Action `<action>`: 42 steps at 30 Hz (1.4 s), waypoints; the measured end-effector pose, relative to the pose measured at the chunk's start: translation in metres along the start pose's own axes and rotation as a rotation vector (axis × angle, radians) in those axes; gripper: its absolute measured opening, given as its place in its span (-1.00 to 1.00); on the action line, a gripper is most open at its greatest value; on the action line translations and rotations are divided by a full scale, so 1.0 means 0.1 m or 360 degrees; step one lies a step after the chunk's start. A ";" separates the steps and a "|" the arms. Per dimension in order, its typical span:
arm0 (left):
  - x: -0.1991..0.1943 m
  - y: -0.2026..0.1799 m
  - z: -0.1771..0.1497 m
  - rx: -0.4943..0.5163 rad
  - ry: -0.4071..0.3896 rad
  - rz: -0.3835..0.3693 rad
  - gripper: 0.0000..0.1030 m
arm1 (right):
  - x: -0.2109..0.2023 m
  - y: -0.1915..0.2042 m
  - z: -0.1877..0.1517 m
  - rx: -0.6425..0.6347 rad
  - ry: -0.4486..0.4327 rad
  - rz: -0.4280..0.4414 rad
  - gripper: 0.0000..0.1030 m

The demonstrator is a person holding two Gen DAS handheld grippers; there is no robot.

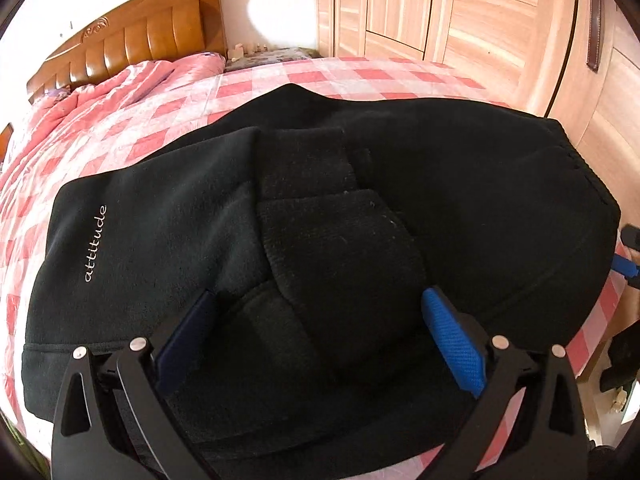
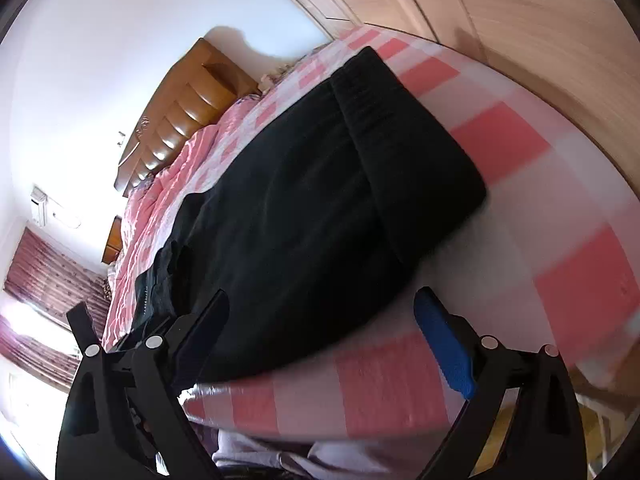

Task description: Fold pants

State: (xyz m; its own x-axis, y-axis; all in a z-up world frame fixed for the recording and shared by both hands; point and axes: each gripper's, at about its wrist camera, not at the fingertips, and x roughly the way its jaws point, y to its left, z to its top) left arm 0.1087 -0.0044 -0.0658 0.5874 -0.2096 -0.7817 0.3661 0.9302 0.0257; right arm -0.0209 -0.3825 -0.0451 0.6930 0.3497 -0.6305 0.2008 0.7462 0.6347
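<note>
1. Bedroom scene: a pink-and-white checked bedsheet (image 1: 280, 80) covers the bed before you, with a carved wooden headboard (image 1: 132, 40) at the far end, a rumpled pink quilt (image 1: 100, 92) below it and pale wood wardrobe doors (image 1: 460, 12) along the right.
2. Your task item, the black fleece pants (image 1: 460, 184), lies across the near part of the bed, already doubled over on itself, with the ribbed cuffs (image 1: 340, 248) stacked on top near the middle of the bundle.
3. White lettering reading "attitude" (image 1: 96, 244) runs along the left part of the fabric.
4. Your left gripper (image 1: 320, 312) hangs low over the folded bundle, its jaws spread wide; the blue pads (image 1: 452, 336) stand on either side of the cuffs and pinch nothing, though you cannot tell whether the tips touch the cloth.
5. At the right edge of the left wrist view, a sliver of blue and black from your other tool shows just beside the bundle's waistband end.
6. Seen from your right wrist, the pants (image 2: 300, 200) stretch away toward the headboard (image 2: 188, 112), the gathered waistband (image 2: 400, 132) nearest the wardrobe side.
7. Your right gripper (image 2: 320, 312) is tilted at the bed's near edge, jaws spread apart and empty; the dark left finger overlaps the pants' edge, the blue-padded right finger (image 2: 444, 344) sits over bare sheet (image 2: 540, 208).
8. Dark red curtains (image 2: 48, 272) and a wall-mounted air conditioner (image 2: 40, 204) appear far left; the right side of this view is motion-blurred.
</note>
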 end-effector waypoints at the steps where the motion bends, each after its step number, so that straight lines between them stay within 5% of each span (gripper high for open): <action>1: 0.00 0.01 -0.01 -0.0002 -0.0008 -0.0004 0.97 | 0.03 -0.02 0.03 0.0019 -0.0031 0.0035 0.79; 5: 0.00 0.01 0.00 -0.0013 -0.0005 -0.0008 0.97 | 0.06 -0.03 0.07 0.0115 -0.0078 0.0079 0.85; 10: -0.01 0.01 0.00 -0.0012 0.0003 -0.0013 0.97 | 0.10 0.14 -0.07 -0.0050 0.0035 0.0089 0.78; 16: 0.00 0.00 0.00 -0.0009 0.0010 -0.0012 0.97 | 0.18 0.08 0.10 0.0148 -0.0137 0.0076 0.59; 20: 0.00 -0.01 0.00 -0.0004 0.0021 -0.0018 0.97 | 0.23 0.30 0.00 -0.0053 -0.0090 -0.0033 0.60; 24: -0.01 -0.01 0.00 -0.0005 0.0015 -0.0011 0.97 | 0.25 0.23 0.11 0.0089 -0.0130 0.0024 0.54; 26: -0.01 -0.01 0.01 -0.0006 0.0028 -0.0016 0.97 | 0.29 0.20 0.14 0.0150 -0.0179 0.0024 0.31; 29: -0.06 0.00 0.08 -0.0003 0.0095 -0.0049 0.94 | 0.25 0.16 0.09 0.0119 -0.0322 0.0016 -0.31; 32: -0.33 0.01 0.36 -0.0048 0.0062 -0.0209 0.93 | 0.17 0.25 -0.02 -0.0043 -0.0452 -0.0014 -0.38; 34: -0.50 -0.06 0.70 -0.0099 0.0040 -0.0398 0.95 | 0.14 0.44 -0.13 -0.0276 -0.0553 -0.0163 -0.39; 37: -0.50 -0.43 1.29 -0.0073 0.0187 -0.0650 0.96 | 0.15 0.68 -0.26 -0.0525 -0.0649 -0.0370 -0.39; 42: -0.30 -1.71 2.02 0.0350 0.0536 -0.0610 0.96 | 0.22 0.79 -0.31 -0.0678 -0.0669 -0.0533 -0.39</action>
State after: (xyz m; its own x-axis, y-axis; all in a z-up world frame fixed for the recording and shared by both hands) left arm 0.1742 -0.2175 0.0793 0.1322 -0.3792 -0.9158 0.6714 0.7140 -0.1988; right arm -0.0107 -0.2983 -0.0224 0.8681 -0.1242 -0.4806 0.2209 0.9637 0.1499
